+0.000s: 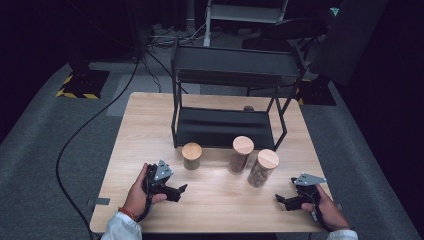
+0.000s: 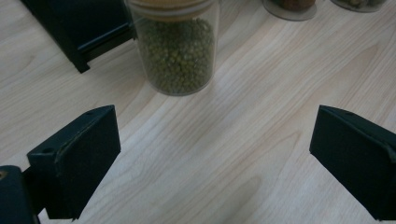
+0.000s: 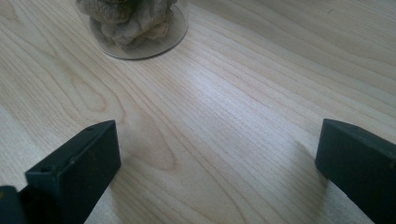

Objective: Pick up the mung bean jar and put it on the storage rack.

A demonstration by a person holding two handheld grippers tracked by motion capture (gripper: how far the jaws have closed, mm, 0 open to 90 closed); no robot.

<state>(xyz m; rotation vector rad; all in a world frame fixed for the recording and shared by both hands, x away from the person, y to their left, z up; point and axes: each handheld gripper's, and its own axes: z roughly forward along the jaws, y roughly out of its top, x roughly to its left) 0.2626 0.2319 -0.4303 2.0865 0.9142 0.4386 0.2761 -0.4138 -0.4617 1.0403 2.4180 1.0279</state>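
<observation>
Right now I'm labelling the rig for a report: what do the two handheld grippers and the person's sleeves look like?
Both the left gripper and the right gripper are black, each topped by a grey three-cornered plate. Their fingers are blocky black pads with small holes. The sleeves are white, and an orange-red band circles the left wrist.

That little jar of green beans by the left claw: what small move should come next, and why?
Probably ease the left gripper forward toward the jar of green beans. Its jaws stand wide open with nothing between them, and the jar stands upright just ahead, apart from them on the table.
</observation>
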